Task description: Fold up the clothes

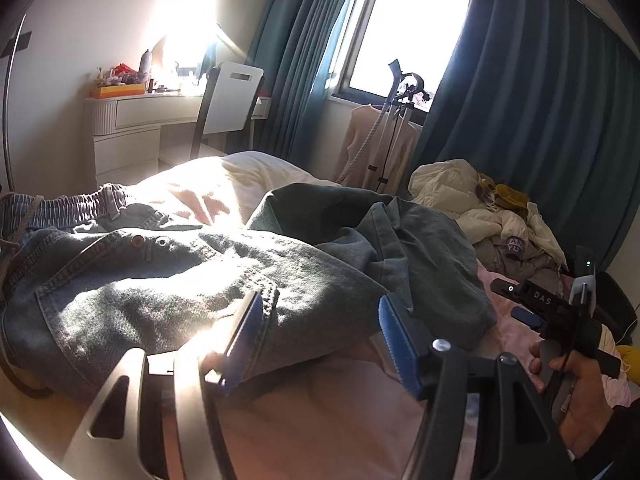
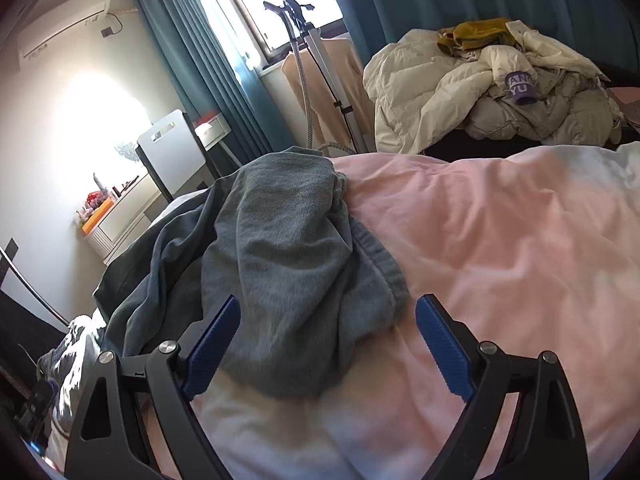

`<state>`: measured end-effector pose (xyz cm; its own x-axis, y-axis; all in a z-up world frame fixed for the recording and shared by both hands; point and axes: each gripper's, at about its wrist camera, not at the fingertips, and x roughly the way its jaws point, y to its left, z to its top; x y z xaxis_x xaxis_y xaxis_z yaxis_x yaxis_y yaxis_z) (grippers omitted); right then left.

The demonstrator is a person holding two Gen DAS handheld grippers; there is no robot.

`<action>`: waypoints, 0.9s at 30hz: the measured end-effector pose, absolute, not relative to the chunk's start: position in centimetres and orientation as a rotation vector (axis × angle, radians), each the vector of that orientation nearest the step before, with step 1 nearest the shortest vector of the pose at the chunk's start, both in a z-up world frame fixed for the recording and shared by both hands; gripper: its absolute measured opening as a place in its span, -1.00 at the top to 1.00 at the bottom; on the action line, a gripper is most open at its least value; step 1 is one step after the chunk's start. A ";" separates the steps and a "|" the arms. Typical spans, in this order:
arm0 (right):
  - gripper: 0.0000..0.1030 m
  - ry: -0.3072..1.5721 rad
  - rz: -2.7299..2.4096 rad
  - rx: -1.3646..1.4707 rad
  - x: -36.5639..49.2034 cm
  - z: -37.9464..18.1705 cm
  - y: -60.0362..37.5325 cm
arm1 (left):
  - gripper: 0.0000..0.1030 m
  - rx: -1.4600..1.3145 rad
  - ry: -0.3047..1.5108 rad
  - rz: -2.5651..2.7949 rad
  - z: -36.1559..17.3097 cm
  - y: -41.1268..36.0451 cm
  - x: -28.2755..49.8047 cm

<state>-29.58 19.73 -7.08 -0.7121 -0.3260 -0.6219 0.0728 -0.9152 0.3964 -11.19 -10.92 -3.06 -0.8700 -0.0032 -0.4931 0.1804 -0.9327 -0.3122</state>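
Observation:
A pair of blue denim jeans [image 1: 168, 280] lies crumpled on the pink bed cover [image 1: 320, 408], waistband with drawstring at the left, legs bunched toward the right. My left gripper [image 1: 320, 320] is open, its blue pads either side of the jeans' near edge. In the right wrist view my right gripper [image 2: 326, 320] is open, its pads straddling the hem end of a jeans leg [image 2: 296, 264] on the pink cover [image 2: 500, 248]. The right gripper also shows in the left wrist view [image 1: 532, 312], held in a hand.
A heap of cream jackets and other clothes [image 2: 500, 84] lies at the far right of the bed. A garment steamer stand [image 1: 396, 128], a white chair [image 1: 230, 100] and a dresser [image 1: 132, 128] stand beyond the bed by teal curtains.

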 end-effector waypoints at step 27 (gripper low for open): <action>0.78 -0.121 -3.062 0.751 -21.8 7.2 19.4 | -0.21 0.615 0.769 -2.918 -2.5 -14.6 -10.8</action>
<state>-21.83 19.44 7.18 -0.8866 -0.0052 -0.4626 -0.0313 -0.9970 0.0712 -10.78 -14.65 -2.53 -0.9185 0.0411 -0.3932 0.1582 -0.8734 -0.4607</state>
